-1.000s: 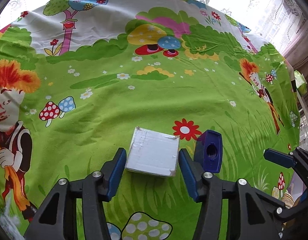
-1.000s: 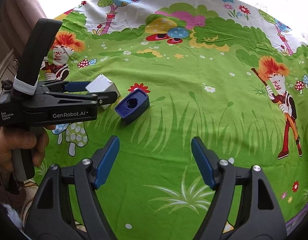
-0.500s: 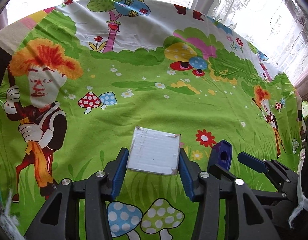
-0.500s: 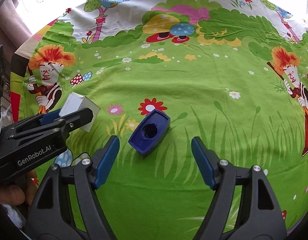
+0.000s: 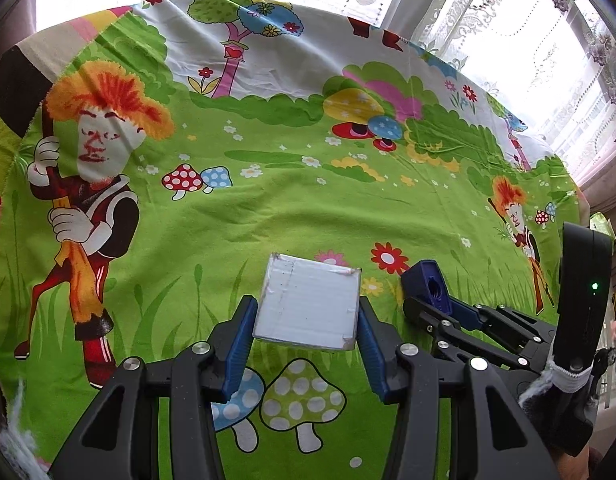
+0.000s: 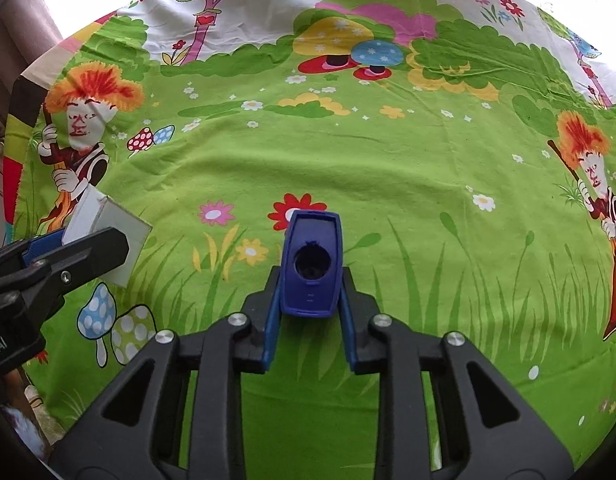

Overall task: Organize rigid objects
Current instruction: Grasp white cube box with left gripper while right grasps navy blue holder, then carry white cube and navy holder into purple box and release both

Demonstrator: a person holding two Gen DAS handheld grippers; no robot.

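Lower centre of each view: my left gripper (image 5: 306, 330) clamps the white box (image 5: 308, 306); my right gripper (image 6: 309, 312), jaws just closing, pinches the blue sharpener (image 6: 311, 264) over the cartoon-print cloth (image 6: 387, 168).

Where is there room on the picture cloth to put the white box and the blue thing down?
Big free patch: the green middle of the cloth, between the printed mushrooms and flowers. Crowded only near the front, where the left gripper holds the white box beside the right gripper clamping the blue piece.
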